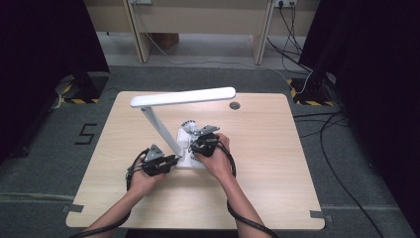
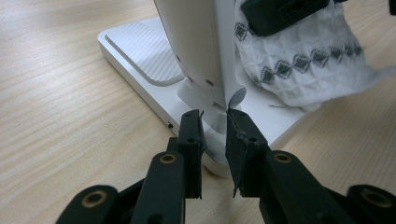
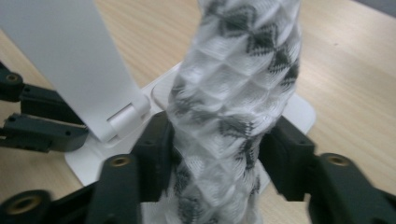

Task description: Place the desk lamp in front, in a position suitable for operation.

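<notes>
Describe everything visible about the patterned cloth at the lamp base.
The cloth is white, soft-looking fabric with a quilted, diamond-embossed texture and rows of dark grey diamond motifs. It is bunched into a thick crumpled wad that rests on the white lamp base, beside the foot of the lamp's arm. It lies between the two jaws of the right tool; whether their pads press it cannot be told. One loose edge trails out over the wooden table.

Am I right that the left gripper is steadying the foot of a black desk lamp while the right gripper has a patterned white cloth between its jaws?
Not quite: the desk lamp is white, not black, as the high view shows. The rest holds: the left gripper is at the lamp's foot by the hinge, and the right gripper has the patterned white cloth between its jaws.
</notes>
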Demonstrator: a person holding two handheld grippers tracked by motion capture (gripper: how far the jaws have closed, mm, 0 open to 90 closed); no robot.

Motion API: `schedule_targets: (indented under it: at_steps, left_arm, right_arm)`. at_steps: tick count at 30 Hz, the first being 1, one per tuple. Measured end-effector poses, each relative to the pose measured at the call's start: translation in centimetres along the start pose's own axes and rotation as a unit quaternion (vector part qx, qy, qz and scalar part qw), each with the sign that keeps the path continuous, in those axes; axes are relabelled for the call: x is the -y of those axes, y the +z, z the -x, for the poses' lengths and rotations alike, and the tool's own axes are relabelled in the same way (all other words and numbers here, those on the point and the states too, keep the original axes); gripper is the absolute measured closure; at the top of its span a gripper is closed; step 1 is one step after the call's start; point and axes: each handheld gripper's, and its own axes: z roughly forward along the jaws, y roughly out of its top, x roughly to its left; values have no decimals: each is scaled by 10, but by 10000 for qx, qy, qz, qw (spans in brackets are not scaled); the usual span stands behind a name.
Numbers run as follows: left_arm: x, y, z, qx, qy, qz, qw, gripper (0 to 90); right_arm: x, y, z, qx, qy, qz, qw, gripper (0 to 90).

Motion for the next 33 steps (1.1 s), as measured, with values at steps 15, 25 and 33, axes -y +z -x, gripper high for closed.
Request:
schedule_targets:
  at_steps: [15, 25, 33]
  left_arm:
    - [0, 0, 0, -23, 11, 17, 10000, 750]
    - [0, 0, 1, -23, 8, 18, 10000, 748]
    - [0, 0, 0, -19, 22, 16, 10000, 748]
  right_arm:
    - [6, -7, 5, 173, 175, 183, 9995, 361]
    - [-2, 10, -2, -64, -83, 60, 9999, 373]
    - [9, 23, 1, -226, -35, -173, 9996, 470]
